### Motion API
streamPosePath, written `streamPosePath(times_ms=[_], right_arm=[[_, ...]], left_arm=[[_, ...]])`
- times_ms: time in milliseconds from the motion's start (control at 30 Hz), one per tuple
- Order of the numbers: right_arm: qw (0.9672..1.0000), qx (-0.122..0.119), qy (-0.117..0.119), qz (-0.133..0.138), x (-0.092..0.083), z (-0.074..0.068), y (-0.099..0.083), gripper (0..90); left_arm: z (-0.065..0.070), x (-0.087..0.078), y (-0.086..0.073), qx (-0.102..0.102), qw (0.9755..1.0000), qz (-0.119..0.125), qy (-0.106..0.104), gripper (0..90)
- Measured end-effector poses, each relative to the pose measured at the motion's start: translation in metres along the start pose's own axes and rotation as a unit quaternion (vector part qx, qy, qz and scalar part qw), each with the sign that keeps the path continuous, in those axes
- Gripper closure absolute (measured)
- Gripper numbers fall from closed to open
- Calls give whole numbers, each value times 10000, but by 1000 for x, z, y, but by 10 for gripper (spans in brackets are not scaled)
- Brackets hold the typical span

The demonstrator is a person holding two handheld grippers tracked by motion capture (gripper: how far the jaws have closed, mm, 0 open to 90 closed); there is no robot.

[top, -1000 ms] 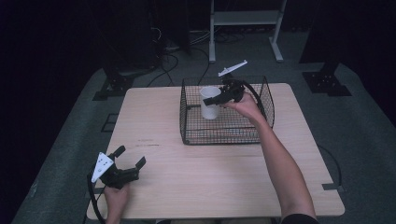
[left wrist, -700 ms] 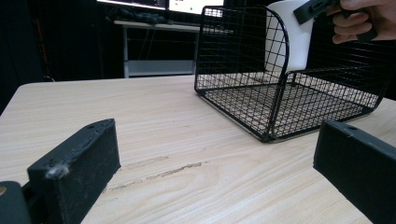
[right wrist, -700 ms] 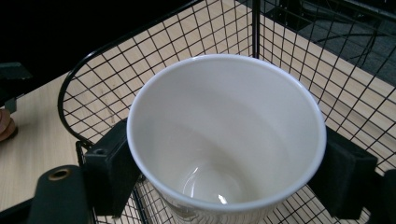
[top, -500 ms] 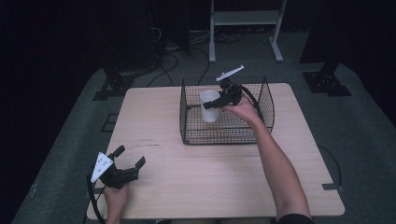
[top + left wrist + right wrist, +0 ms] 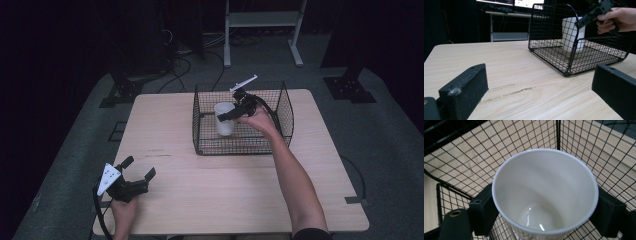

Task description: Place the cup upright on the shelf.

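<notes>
A white cup (image 5: pixel 225 129) stands upright inside the black wire basket (image 5: pixel 240 152) at the back middle of the table. My right gripper (image 5: pixel 223 116) is shut on the cup near its rim, reaching in from the right over the basket's top. In the right gripper view the empty cup (image 5: pixel 544 185) sits between both pads of the right gripper (image 5: pixel 546 214), with basket mesh (image 5: pixel 461 152) all around. The left gripper view shows the cup (image 5: pixel 570 35) low in the basket (image 5: pixel 549 30), at or just above its floor. My left gripper (image 5: pixel 139 167) rests open near the front left corner, its jaws wide and empty (image 5: pixel 540 92).
The wooden table (image 5: pixel 225 200) has bare room between the basket and my left gripper. A white metal rack (image 5: pixel 260 20) and cables lie on the dark floor behind the table. A thin scratch (image 5: pixel 511 88) marks the tabletop.
My right gripper has come down with the cup, lowering it deeper into the basket. The left gripper has stayed where it was.
</notes>
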State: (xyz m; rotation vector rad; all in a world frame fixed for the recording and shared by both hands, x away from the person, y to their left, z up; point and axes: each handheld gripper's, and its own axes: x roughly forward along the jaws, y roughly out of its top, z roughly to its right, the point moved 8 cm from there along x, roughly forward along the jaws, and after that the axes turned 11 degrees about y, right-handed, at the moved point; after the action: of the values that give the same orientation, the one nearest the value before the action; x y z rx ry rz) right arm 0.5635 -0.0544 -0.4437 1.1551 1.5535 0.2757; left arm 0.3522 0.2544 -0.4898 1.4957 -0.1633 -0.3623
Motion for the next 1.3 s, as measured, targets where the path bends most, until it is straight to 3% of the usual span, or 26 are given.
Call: streamPosePath(times_ms=[300,667,900,1300], right_arm=[[9998,-124,-159,-67,3,0,0,186],[9995,-132,-149,-248,8,0,-4,174],[9996,-210,-131,-149,7,-3,-1,172],[9993,-210,-137,-291,6,-7,-4,171]], left_arm=[[0,0,0,-6,10000,-5,-9,0],[0,-1,0,-19,10000,16,-21,0],[0,-1,0,-31,10000,17,-13,0],[0,-1,0,-31,10000,21,-16,0]])
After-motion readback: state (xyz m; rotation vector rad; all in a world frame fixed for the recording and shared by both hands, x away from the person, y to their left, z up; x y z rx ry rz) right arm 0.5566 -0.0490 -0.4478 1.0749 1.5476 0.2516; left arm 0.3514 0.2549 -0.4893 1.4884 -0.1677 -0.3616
